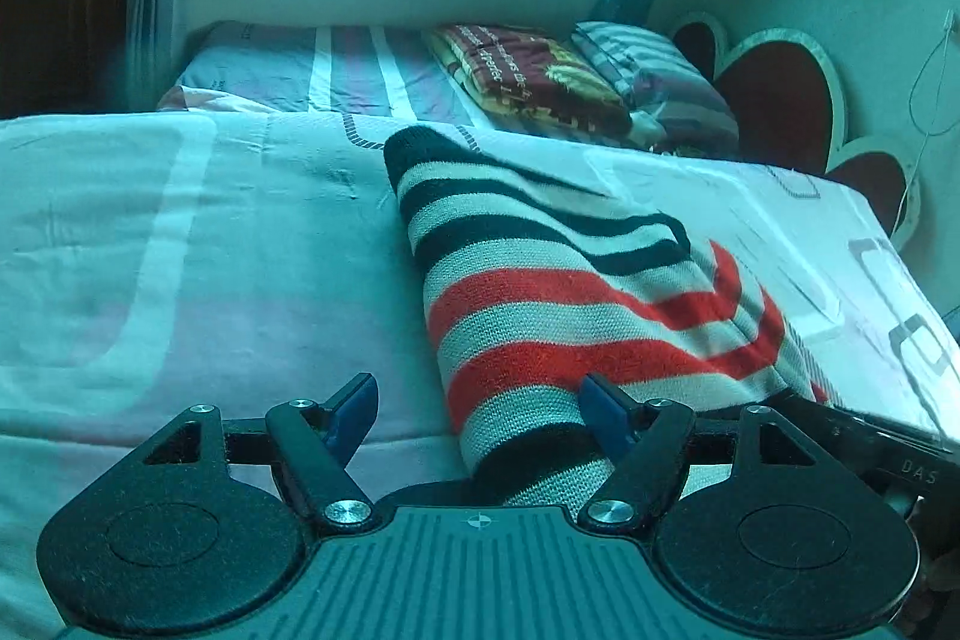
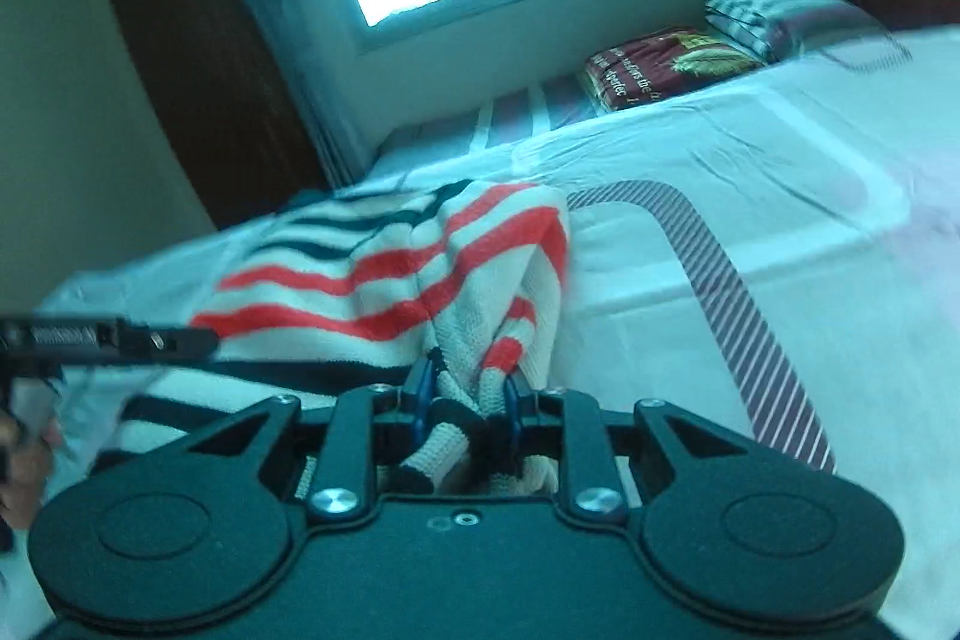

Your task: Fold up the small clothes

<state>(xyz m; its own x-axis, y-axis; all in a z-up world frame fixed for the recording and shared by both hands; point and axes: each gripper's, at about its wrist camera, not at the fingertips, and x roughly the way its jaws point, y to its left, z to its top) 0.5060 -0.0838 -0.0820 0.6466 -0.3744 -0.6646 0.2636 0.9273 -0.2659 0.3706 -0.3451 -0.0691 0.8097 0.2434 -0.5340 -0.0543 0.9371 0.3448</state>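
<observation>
A small striped knit garment (image 1: 558,292), white with red and dark bands, lies on the pale bed sheet (image 1: 210,250). My left gripper (image 1: 480,400) is open, its blue-padded fingers spread wide, and the garment's near end lies between them against the right finger. In the right wrist view the same garment (image 2: 372,262) lies bunched. My right gripper (image 2: 465,388) is shut on a gathered fold of it, lifting that edge off the sheet (image 2: 750,196). The left gripper's body (image 2: 108,337) shows at the left edge of the right wrist view.
A folded maroon blanket (image 1: 534,76) and a striped pillow (image 1: 654,70) lie on a second bed by the window wall. A heart-shaped headboard (image 1: 780,100) stands at the right. The sheet's right edge (image 1: 900,280) drops off near the garment.
</observation>
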